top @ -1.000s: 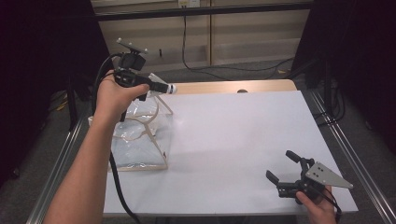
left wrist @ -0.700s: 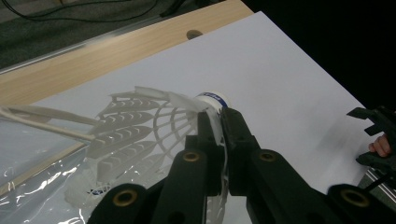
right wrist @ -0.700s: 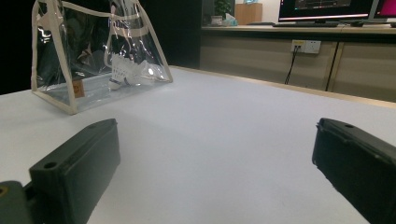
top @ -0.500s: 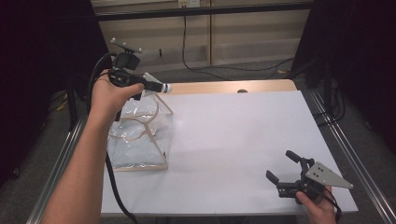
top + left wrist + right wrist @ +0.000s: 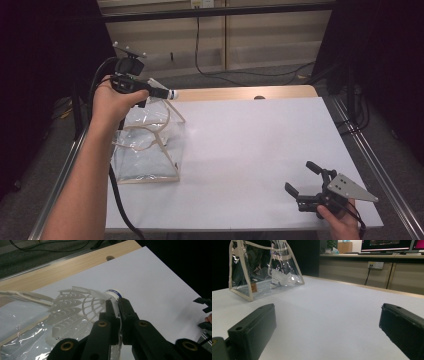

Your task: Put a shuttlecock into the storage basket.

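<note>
Left gripper [image 5: 114, 305] was clenched on a feathered shuttlecock [image 5: 82, 303], white vanes, blue-banded cork tip, held just above the clear plastic bag [image 5: 145, 150] w/ cream trim. Step: prob. bagging it; next move needs lowering through the bag's mouth, then letting go. Right gripper [image 5: 306, 178] sat released, well apart from the bag, on the matte white table [image 5: 250, 145].

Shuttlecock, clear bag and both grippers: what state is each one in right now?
Shuttlecock: clamped by its feather skirt, held in the air above the bag, cork end pointing away from the hand.
Clear bag: upright on the table, another shuttlecock inside.
Left gripper: shut on the shuttlecock.
Right gripper: jaws wide open, nothing between them, low over the table's near right corner.
</note>
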Tool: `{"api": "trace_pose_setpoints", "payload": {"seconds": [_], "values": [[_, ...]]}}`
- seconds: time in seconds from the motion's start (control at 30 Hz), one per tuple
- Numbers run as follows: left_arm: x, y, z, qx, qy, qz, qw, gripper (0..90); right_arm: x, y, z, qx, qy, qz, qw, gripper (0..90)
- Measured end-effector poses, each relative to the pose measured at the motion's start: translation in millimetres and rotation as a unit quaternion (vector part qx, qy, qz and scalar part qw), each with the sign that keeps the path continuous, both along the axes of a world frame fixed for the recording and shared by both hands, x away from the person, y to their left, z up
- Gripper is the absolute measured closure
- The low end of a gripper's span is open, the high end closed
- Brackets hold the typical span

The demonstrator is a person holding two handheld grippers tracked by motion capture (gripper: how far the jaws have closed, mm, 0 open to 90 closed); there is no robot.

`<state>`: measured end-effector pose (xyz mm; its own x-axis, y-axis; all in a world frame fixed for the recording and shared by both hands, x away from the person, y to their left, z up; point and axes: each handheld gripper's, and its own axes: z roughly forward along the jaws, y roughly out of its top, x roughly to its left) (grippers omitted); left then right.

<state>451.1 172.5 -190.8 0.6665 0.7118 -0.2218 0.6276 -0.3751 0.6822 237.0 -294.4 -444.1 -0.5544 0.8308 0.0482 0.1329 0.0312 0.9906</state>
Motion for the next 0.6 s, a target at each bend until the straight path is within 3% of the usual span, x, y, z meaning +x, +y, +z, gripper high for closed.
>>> {"api": "trace_pose_setpoints", "payload": {"seconds": [0.6], "values": [[2.6, 10.9, -1.5, 0.008, -0.001, 0.007, 0.9999, 87.8, 0.1, 0.0, -0.1, 0.000, 0.001, 0.000, 1.0000, 0.7]]}}
